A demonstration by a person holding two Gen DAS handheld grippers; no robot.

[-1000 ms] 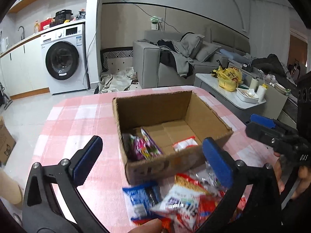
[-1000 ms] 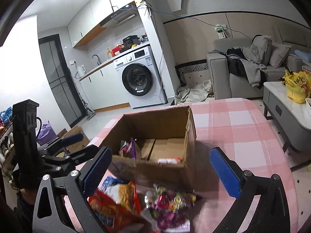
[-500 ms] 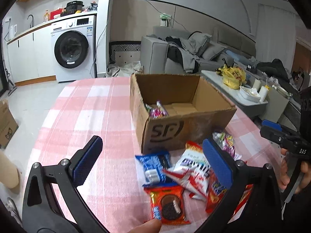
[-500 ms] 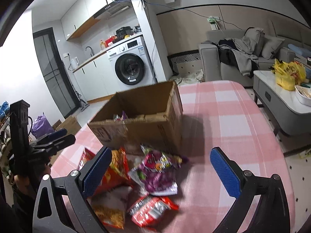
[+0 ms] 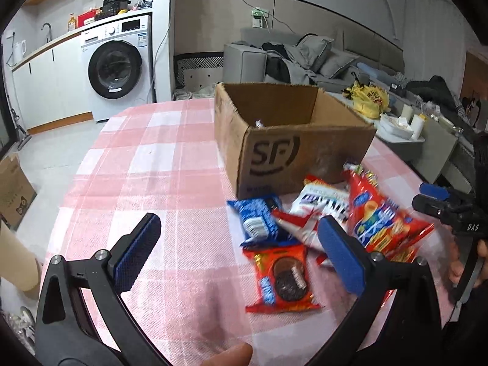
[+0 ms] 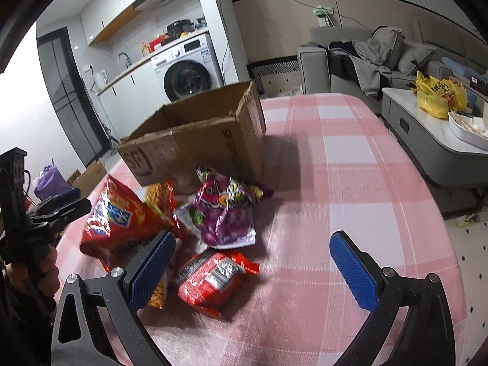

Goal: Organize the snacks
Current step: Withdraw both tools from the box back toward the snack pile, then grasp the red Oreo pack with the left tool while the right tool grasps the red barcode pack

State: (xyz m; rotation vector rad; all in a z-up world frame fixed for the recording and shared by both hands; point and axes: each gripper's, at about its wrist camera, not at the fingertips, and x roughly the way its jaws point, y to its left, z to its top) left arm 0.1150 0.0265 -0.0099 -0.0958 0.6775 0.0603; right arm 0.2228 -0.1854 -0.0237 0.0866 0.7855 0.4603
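Note:
An open cardboard box (image 5: 292, 149) (image 6: 195, 149) stands on the pink checked table. Several snack packets lie in front of it: a red cookie packet (image 5: 282, 277), a blue cookie packet (image 5: 256, 216), a white packet (image 5: 320, 204) and a big red chip bag (image 5: 381, 219) (image 6: 119, 216). The right wrist view also shows a purple candy bag (image 6: 225, 210) and a small red packet (image 6: 213, 274). My left gripper (image 5: 241, 250) is open, low over the table, with the red cookie packet just ahead of it. My right gripper (image 6: 253, 265) is open beside the small red packet. Neither holds anything.
The pink checked table (image 5: 146, 189) (image 6: 350, 183) extends left of the box and right of the pile. A washing machine (image 5: 117, 67), a grey sofa (image 5: 289, 61) and a low side table (image 6: 433, 140) with a yellow bag stand beyond. A small cardboard box (image 5: 13, 192) sits on the floor.
Both grippers have dropped lower and pulled back from the box, so its inside is now nearly hidden and the snack pile fills the near view. Both stay open.

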